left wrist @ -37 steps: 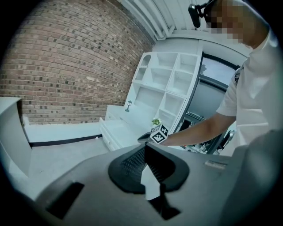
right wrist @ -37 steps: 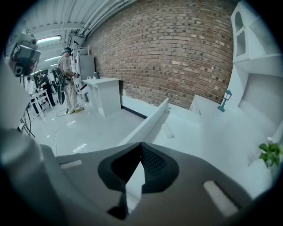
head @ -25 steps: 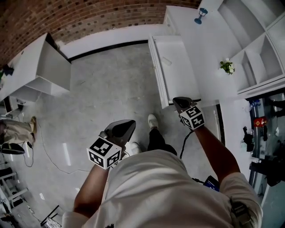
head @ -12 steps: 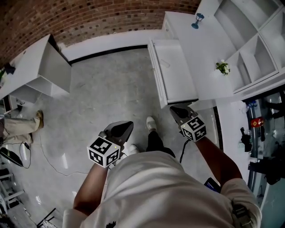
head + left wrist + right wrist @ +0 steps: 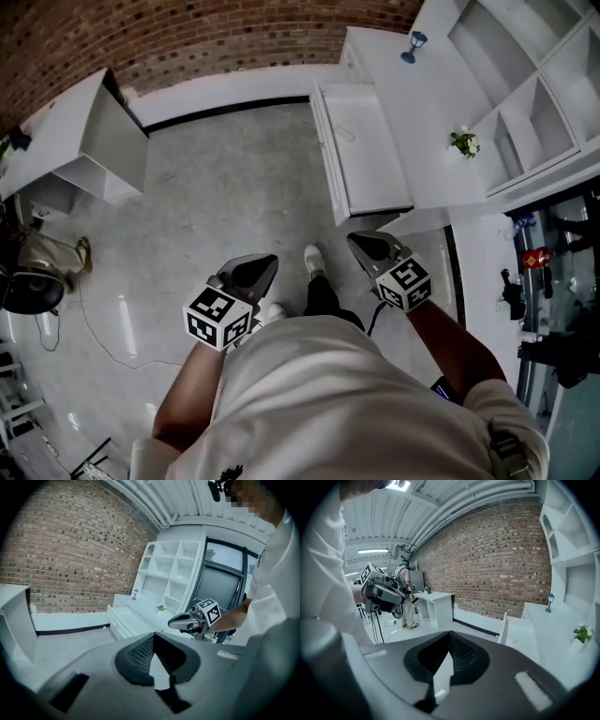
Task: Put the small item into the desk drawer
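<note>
The white desk drawer [image 5: 367, 159] stands pulled out over the grey floor, and a small pale item [image 5: 345, 135] lies in its far part. From the right gripper view the drawer [image 5: 520, 637] sits ahead and to the right. My right gripper [image 5: 368, 247] hangs just short of the drawer's near end, shut with nothing between its jaws [image 5: 450, 641]. My left gripper [image 5: 251, 272] is further left over the floor, also shut and empty [image 5: 154, 641]. Each gripper shows in the other's view: the right gripper [image 5: 176, 620], the left gripper [image 5: 399, 597].
The white desk top [image 5: 412, 103] carries a small blue lamp figure [image 5: 410, 45] and a little plant [image 5: 462, 142], with open shelving [image 5: 525, 84] behind. A second white desk [image 5: 84, 131] stands at far left; a person [image 5: 37, 267] and a floor cable [image 5: 94, 319] are there.
My right gripper has drawn back from the drawer's near corner toward my body and risen. The left gripper has barely shifted. Both stay shut.
</note>
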Demonstrator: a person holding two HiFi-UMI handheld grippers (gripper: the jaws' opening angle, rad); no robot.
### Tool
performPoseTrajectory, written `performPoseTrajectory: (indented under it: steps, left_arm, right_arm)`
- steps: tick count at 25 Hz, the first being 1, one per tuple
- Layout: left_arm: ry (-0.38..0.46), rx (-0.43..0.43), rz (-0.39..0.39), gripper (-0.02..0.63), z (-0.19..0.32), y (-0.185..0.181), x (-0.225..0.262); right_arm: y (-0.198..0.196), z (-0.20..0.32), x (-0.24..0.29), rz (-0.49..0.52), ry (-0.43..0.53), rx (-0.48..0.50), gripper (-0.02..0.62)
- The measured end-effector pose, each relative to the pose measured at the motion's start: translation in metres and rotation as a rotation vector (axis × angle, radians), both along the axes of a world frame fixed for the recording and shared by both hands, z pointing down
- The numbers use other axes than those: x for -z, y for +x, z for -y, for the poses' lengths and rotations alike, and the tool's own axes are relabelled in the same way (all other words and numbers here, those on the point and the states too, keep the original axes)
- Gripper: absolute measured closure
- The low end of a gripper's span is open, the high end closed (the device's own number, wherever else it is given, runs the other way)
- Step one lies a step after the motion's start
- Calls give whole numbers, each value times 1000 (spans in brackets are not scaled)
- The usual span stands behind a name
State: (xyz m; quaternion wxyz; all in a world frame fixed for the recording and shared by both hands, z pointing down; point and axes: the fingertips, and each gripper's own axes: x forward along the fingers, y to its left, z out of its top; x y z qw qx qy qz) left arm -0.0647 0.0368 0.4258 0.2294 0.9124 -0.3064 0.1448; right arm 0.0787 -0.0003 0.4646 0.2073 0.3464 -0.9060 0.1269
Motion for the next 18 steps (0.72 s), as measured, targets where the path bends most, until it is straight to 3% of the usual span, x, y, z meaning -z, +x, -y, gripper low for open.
performPoseTrajectory:
  steps: [18]
  left_arm:
    - [-15, -15, 5, 600, -4, -2, -4]
  right_arm:
    - [-21, -7, 7, 41, -7, 24, 583]
